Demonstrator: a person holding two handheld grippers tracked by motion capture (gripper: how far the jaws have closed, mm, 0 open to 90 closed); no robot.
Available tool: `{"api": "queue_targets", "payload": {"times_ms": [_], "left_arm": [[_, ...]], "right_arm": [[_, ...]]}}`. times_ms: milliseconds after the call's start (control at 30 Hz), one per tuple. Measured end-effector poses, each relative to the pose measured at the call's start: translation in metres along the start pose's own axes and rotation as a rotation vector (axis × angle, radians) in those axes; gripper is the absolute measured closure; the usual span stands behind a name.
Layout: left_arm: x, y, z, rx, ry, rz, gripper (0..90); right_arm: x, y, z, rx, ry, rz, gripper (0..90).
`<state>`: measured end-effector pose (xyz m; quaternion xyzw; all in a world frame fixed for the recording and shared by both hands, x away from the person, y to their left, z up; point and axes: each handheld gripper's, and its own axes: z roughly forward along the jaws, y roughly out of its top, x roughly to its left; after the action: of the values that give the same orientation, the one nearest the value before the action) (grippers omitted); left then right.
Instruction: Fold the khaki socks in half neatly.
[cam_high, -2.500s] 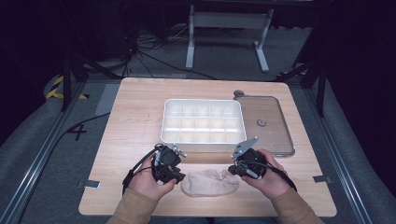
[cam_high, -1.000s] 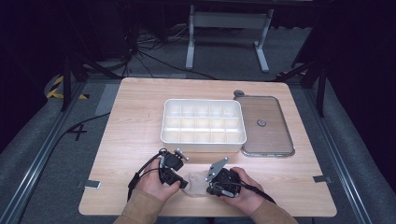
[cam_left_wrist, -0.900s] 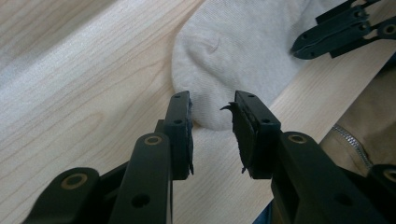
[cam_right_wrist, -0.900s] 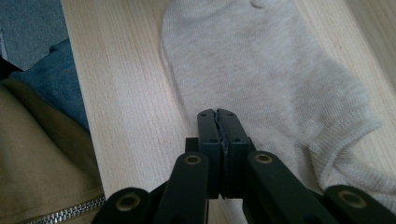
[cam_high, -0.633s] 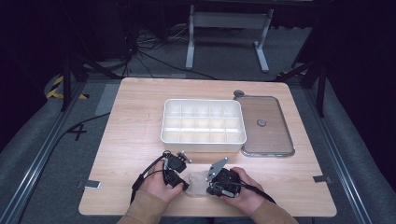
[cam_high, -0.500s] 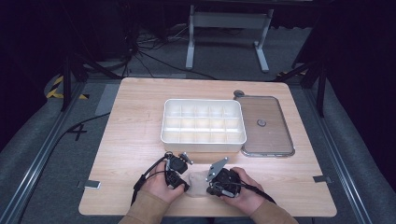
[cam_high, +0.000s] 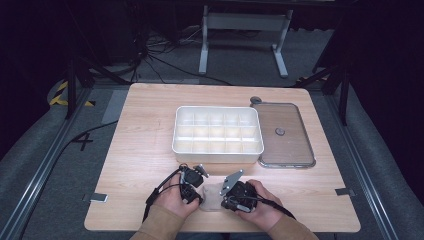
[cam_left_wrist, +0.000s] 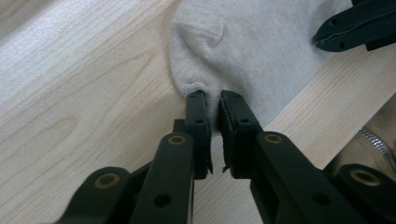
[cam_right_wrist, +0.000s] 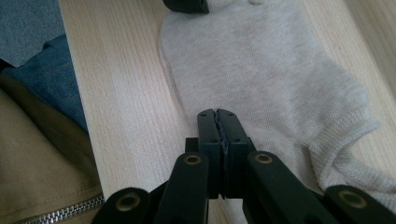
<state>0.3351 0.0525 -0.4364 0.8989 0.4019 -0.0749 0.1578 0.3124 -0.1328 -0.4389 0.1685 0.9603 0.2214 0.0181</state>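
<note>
**Sock pinched at both ends, near counter edge**

The beige ankle sock (cam_right_wrist: 261, 60) lies flat at the counter's (cam_high: 140, 150) near edge. It looks light and floppy, so I'd grab hems. Left gripper (cam_left_wrist: 212, 100) fingers are nearly together, nipping a fold. Right gripper (cam_right_wrist: 217, 116) fingers are pressed tight on its edge.

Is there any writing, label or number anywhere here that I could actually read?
"4": a dark mark like this digit on the grey floor left of the table.
No other readable text: the sock, divided tray, clear lid and both grippers carry none.
</note>
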Motion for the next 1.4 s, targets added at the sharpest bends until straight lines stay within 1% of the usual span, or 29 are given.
{"api": "queue_targets", "payload": {"times_ms": [67, 100, 133, 200, 267, 300, 400, 467, 500, 533, 733, 833, 900, 1067, 1100, 1167, 1267, 1400], "left_arm": [[0.002, 0.0, 0.0, -0.004, -0.015, 0.001, 84.2], [0.002, 0.0, 0.0, -0.008, -0.013, 0.005, 84.6], [0.002, -0.001, 0.0, -0.008, -0.014, 0.002, 84.9], [0.001, -0.001, -0.001, -0.018, -0.005, 0.009, 85.4], [0.002, -0.001, -0.003, -0.026, -0.006, 0.014, 85.7], [0.002, -0.001, -0.005, -0.029, -0.008, 0.007, 85.9], [0.002, -0.002, -0.013, -0.058, -0.013, 0.01, 86.0], [0.0, -0.003, -0.017, -0.078, -0.022, 0.013, 86.1], [0.0, -0.003, -0.019, -0.088, -0.024, 0.024, 86.1], [-0.001, -0.003, -0.022, -0.09, -0.023, 0.02, 86.1], [-0.005, -0.003, -0.031, -0.138, -0.027, 0.038, 86.1], [-0.008, -0.003, -0.034, -0.149, -0.023, 0.044, 86.1], [-0.009, -0.002, -0.036, -0.155, -0.02, 0.054, 86.1], [-0.012, -0.002, -0.038, -0.151, -0.015, 0.057, 86.1], [-0.012, -0.002, -0.038, -0.155, -0.014, 0.066, 86.1], [-0.013, -0.002, -0.039, -0.148, -0.013, 0.059, 86.1], [-0.013, -0.002, -0.039, -0.146, -0.013, 0.063, 86.1], [-0.01, -0.002, -0.043, -0.143, -0.016, 0.064, 86.1]], "right_arm": [[0.0, 0.0, 0.0, -0.001, -0.002, 0.0, 89.4], [0.0, 0.0, 0.0, -0.001, -0.006, 0.0, 89.4], [0.0, 0.0, 0.0, -0.002, -0.006, -0.002, 89.4], [-0.001, -0.001, 0.0, -0.004, 0.0, -0.004, 89.4], [-0.001, -0.001, 0.0, -0.009, 0.002, 0.004, 89.4], [-0.001, -0.001, 0.0, -0.009, 0.001, 0.009, 89.5], [-0.001, -0.002, 0.0, -0.014, 0.008, 0.012, 89.5], [-0.001, -0.002, 0.0, -0.016, 0.001, 0.018, 89.5], [-0.001, -0.002, 0.0, -0.017, 0.001, 0.019, 89.5], [-0.001, -0.003, 0.0, -0.019, 0.002, 0.02, 89.5], [-0.002, -0.003, 0.0, -0.029, 0.009, 0.026, 89.5], [-0.001, -0.004, 0.001, -0.036, 0.01, 0.028, 89.5], [0.0, -0.004, 0.001, -0.039, 0.013, 0.02, 89.5], [0.001, -0.004, 0.001, -0.05, 0.005, 0.014, 89.5], [0.002, -0.004, 0.001, -0.051, 0.001, 0.017, 89.5], [0.001, -0.004, 0.001, -0.054, 0.006, 0.017, 89.6], [-0.001, -0.006, -0.004, -0.055, 0.013, 0.015, 89.6], [-0.013, -0.015, -0.021, -0.084, -0.023, 0.067, 89.6]]}}
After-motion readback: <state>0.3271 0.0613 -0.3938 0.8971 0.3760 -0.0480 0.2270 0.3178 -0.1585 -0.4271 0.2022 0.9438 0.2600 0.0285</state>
